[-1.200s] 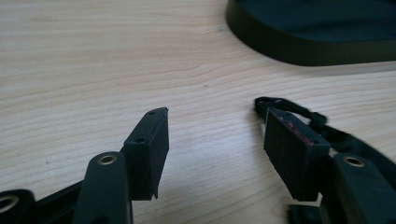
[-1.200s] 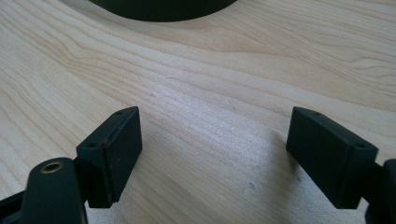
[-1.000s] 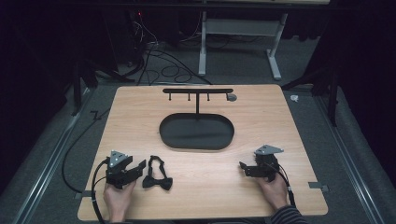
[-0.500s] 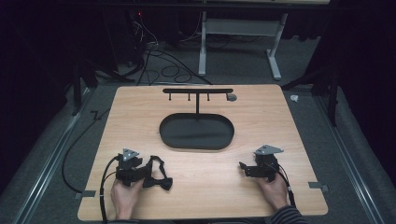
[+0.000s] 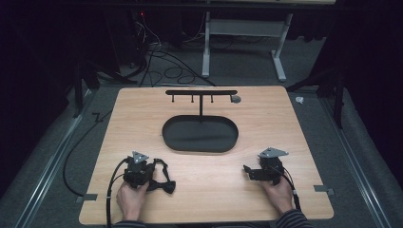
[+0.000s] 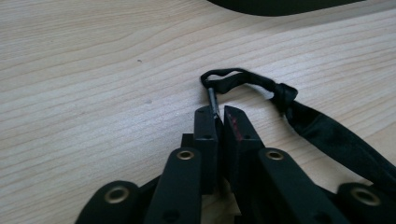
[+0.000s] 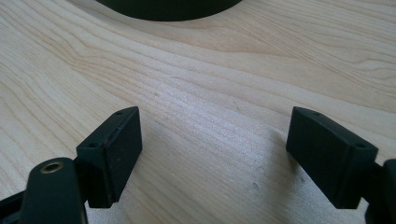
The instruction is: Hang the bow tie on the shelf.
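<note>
High view: left gripper [image 5: 145,172] sits on the bow tie [image 5: 161,182] near the front left of the surface [image 5: 266,109]; stand [image 5: 200,97] with its oval base well apart. Right gripper [image 5: 253,173] rests idle.

Left gripper view: jaws have just been closing and now pinch only the thin strap [image 6: 213,98] at its loop. So little caught, it could slip out on lifting.

Right gripper view: jaws wide open, nothing between them. The dangling tie may snag the stand base.
</note>
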{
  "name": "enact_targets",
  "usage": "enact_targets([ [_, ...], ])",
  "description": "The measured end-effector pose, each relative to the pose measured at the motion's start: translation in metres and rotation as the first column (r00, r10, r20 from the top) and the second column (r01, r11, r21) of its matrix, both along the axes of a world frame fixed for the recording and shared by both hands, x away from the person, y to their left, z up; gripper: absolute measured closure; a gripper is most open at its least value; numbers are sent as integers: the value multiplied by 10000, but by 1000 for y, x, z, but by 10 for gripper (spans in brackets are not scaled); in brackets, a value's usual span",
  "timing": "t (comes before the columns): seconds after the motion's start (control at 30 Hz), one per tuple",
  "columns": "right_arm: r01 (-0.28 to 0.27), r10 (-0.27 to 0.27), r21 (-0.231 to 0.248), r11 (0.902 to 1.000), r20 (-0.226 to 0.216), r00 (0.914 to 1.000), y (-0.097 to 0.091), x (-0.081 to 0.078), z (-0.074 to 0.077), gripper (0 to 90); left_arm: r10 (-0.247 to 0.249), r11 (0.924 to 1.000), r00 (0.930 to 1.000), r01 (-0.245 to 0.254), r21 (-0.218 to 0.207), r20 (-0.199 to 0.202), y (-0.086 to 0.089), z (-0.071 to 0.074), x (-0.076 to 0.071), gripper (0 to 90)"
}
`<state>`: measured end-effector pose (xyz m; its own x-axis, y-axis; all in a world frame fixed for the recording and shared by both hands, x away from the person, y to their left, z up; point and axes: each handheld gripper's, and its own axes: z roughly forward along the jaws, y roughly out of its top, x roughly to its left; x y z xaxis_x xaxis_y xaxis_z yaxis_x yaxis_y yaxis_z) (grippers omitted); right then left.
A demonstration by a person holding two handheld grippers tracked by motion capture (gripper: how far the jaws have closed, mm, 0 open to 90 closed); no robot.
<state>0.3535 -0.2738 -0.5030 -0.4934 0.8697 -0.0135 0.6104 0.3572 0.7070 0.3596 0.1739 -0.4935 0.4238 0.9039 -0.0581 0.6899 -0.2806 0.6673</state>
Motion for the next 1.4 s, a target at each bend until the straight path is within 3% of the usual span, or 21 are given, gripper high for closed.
enact_targets([
  [0.2, -42, 42, 5, 10000, 0, 10000, 0, 0, 0, 196, -130, 9998, 9998, 132, -136, 139, 1, 1, 0, 879],
  [0.4, -65, 65, 4, 10000, 29, 10000, 0, 0, 0, 196, -158, 9972, 9980, 202, -726, 610, 7, 12, -6, 881],
  [0.67, -65, 65, 5, 10000, 26, 10000, 0, 0, 0, 196, -368, 9945, 9903, 496, -926, 1343, 10, 42, -15, 880],
  [0.9, -57, 57, 7, 10000, 11, 10000, 1, 0, 0, 196, -513, 9912, 9836, 712, -1112, 1731, 14, 66, -15, 880],
  [1.0, -67, 67, 10, 10000, 14, 10000, 1, 0, 0, 196, -562, 9874, 9816, 818, -1354, 1825, 15, 74, -12, 880],
  [1.4, -110, 110, 3, 9999, 26, 9999, 1, 0, 0, 196, -1005, 9821, 9757, 1286, -1377, 1948, -2, 90, 1, 880],
])
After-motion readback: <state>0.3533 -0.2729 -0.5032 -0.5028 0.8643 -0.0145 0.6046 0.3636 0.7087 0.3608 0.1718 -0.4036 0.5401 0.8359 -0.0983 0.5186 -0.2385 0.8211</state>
